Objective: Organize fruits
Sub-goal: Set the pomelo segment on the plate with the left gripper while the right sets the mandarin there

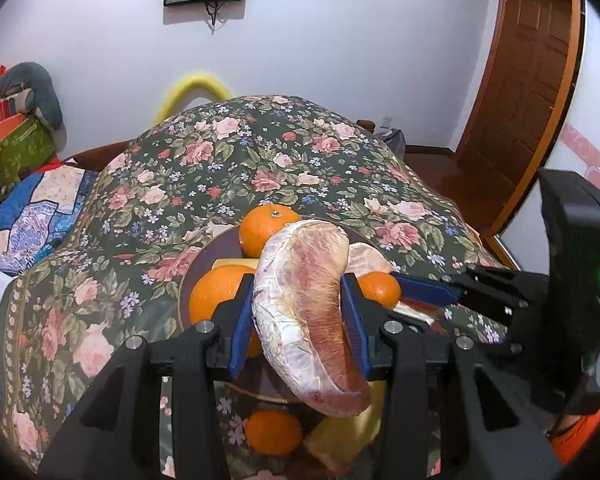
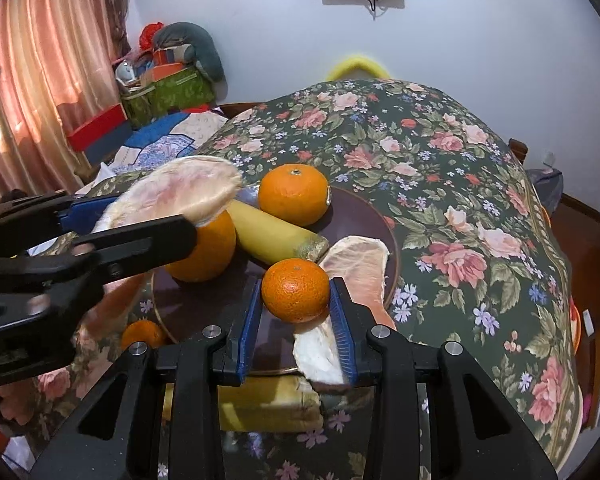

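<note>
Left gripper (image 1: 300, 320) clamps a pomelo wedge (image 1: 304, 304), right gripper (image 2: 296, 320) pinches a mandarin (image 2: 295, 290) over the plate (image 2: 364, 208), probably so both land together.

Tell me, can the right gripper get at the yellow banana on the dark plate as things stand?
Probably not yet. The right gripper is shut on a small orange mandarin, so it has no free grip. The yellow banana lies just behind, on the dark round plate, with nothing else between.
</note>
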### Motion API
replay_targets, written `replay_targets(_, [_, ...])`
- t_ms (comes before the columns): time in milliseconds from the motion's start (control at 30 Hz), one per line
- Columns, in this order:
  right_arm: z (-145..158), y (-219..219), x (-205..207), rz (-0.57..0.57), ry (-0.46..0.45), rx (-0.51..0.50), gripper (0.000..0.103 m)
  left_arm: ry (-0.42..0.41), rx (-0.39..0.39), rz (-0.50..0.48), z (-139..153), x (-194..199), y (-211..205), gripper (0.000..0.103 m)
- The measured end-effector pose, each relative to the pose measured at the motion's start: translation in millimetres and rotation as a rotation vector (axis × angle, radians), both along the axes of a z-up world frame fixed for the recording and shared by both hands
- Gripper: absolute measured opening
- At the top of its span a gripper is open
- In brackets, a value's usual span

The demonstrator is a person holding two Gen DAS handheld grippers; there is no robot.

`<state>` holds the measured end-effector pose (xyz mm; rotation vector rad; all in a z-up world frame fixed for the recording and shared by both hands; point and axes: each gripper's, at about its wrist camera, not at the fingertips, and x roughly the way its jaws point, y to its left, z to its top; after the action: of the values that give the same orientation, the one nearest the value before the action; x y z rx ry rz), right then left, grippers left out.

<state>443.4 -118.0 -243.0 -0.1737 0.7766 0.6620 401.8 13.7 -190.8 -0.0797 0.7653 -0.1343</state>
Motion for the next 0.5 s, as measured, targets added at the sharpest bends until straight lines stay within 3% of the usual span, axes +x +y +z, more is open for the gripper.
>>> replay_targets(200, [-1,-2,1,0.010,0.000,0.008,0.032,-0.007,-0.039,-0.004,-1,6,3,0.042])
replay_targets(333, [1,-5,-1,0.001,-0.013,0.020,0.045,-0.015,-0.041,0.008,4,3,7,0.042])
replay_targets(500, [5,-7,-6,-0.003,-0.018,0.020,0.045,-0.019,-0.004,0.017,9,-9,13,0.042])
